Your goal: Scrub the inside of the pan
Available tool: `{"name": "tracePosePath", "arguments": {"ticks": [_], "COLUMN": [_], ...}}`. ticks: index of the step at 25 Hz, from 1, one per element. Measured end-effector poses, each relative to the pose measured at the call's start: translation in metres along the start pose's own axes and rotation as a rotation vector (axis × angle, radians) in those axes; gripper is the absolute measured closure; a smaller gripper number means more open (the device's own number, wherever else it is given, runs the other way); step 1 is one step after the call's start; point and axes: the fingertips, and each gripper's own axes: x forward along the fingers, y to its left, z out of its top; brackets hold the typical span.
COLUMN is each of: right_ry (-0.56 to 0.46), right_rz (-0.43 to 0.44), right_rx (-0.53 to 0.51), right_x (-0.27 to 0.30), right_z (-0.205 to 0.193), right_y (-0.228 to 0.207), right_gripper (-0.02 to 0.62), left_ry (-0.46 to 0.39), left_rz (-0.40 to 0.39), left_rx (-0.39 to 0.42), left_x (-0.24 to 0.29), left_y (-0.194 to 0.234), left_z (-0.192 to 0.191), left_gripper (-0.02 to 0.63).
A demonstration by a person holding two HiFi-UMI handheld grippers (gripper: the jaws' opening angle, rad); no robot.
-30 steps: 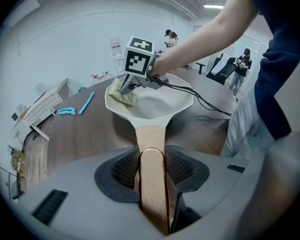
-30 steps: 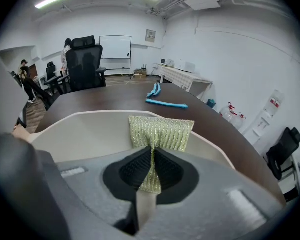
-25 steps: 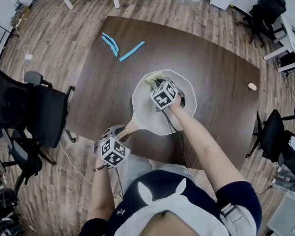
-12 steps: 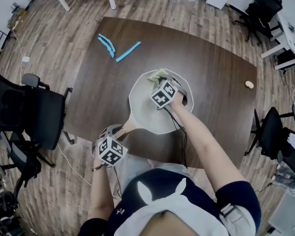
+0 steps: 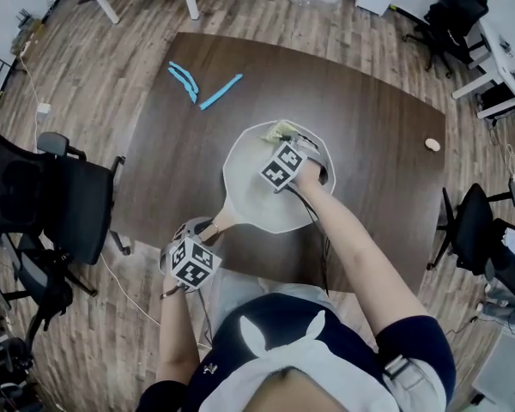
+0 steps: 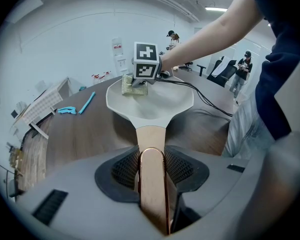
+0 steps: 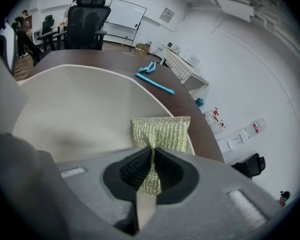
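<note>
A pale cream pan (image 5: 257,197) with an angular rim sits on the dark table, its wooden handle (image 5: 224,222) pointing toward me. My left gripper (image 6: 152,166) is shut on that handle (image 6: 151,139) near the table's front edge. Over the pan's far rim my right gripper (image 5: 285,148) is shut on a glittery yellow-green scrub cloth (image 7: 160,133). The cloth (image 5: 279,130) lies against the inner wall of the pan (image 7: 70,114) at its far side. In the left gripper view the cloth (image 6: 134,85) shows under the right gripper's marker cube.
Light blue tongs and a blue stick (image 5: 202,86) lie on the far left of the dark wooden table (image 5: 369,144). A small round tan object (image 5: 432,143) rests near its right edge. Black office chairs (image 5: 51,196) stand at the left and right.
The right gripper has shifted slightly along the pan's far rim with the cloth and rolled a little. The left gripper and the handle have stayed put.
</note>
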Motion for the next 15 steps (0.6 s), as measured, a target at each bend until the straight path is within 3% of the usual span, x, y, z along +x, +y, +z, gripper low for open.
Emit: {"name": "tracePosePath", "arguments": {"ticks": [15], "right_ry": [0.132], "right_rz": [0.014], "right_rx": [-0.066], "right_x": [-0.001], "right_z": [-0.031], "right_y": [0.003], "right_gripper": [0.572], "left_ry": [-0.007], "left_rz": [-0.003], "left_rx": [-0.008], "left_x": [-0.001], "left_y": [-0.001], "left_z": [0.001], "left_gripper": [0.446]}}
